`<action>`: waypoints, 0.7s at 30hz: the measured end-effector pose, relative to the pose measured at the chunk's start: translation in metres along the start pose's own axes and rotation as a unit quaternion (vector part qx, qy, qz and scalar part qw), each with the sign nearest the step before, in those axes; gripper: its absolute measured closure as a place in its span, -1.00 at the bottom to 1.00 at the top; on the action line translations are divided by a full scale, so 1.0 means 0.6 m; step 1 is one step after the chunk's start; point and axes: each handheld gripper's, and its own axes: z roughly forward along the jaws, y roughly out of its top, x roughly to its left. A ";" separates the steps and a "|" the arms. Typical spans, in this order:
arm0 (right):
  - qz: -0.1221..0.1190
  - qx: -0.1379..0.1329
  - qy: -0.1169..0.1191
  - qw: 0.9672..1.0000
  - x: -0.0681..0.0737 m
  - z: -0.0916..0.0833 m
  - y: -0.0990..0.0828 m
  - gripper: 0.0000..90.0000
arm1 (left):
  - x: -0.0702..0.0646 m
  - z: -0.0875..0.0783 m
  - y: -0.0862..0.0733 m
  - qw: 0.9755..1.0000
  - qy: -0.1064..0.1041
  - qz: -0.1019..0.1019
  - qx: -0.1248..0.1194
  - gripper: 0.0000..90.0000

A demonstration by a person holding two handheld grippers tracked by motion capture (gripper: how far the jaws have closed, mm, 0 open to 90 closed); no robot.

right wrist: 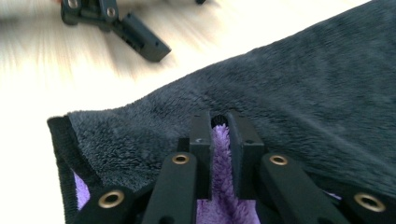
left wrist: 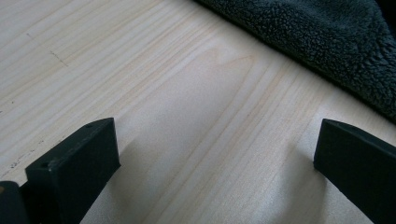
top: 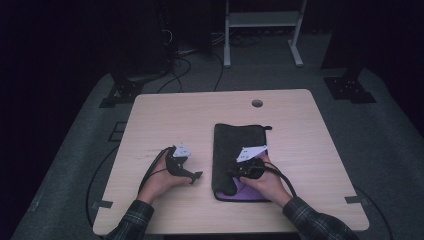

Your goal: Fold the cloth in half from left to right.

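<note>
Black jaws of the right gripper (right wrist: 219, 128), rising from the bottom of the right gripper view, are pressed together on a fold of the dark grey towel (right wrist: 303, 93), its purple underside (right wrist: 219, 186) showing between and below them. From the high view, that gripper (top: 235, 172) sits in the lower centre of the frame at the towel's (top: 237, 145) near end, where a purple corner peeks out beside the person's right hand (top: 270, 185). The left gripper (top: 192, 177), left of centre, rests on the bare table (top: 300, 120) just beside the towel's left edge; in the left gripper view its jaws stand spread wide with only wood between them and the towel's edge (left wrist: 327, 46) crossing the upper right. By all appearances a fold is under way, with the near edge just pinched. The next move would seem to call for lifting that edge and carrying it toward the top of the frame, perhaps with the left gripper taking the other near corner so the cloth stays square. Open wood lies on every side of the towel, widest at left and right; the table's far edge and its small round hole (top: 257, 103) lie well beyond the cloth.
</note>
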 end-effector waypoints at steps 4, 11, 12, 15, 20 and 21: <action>0.012 -0.017 0.000 1.000 -0.008 -0.024 0.005 0.83 | 0.000 0.000 0.000 1.000 0.000 -0.001 0.000 -1.00; 0.039 -0.055 0.002 0.998 -0.007 -0.085 -0.001 0.84 | 0.000 0.000 0.000 1.000 0.000 0.001 0.002 -1.00; 0.043 -0.060 0.000 0.997 -0.006 -0.093 -0.005 0.84 | 0.000 0.000 0.000 1.000 0.000 0.001 0.002 -1.00; 0.050 -0.071 -0.008 0.996 -0.003 -0.118 -0.019 0.83 | 0.000 -0.001 0.000 1.000 0.000 0.000 0.002 -1.00; 0.068 -0.077 -0.020 0.995 -0.001 -0.147 -0.048 0.82 | -0.001 0.000 0.000 1.000 0.000 -0.001 0.000 -1.00; 0.070 -0.074 -0.024 0.995 0.000 -0.150 -0.055 0.81 | -0.001 0.000 0.000 1.000 0.000 -0.002 0.000 -1.00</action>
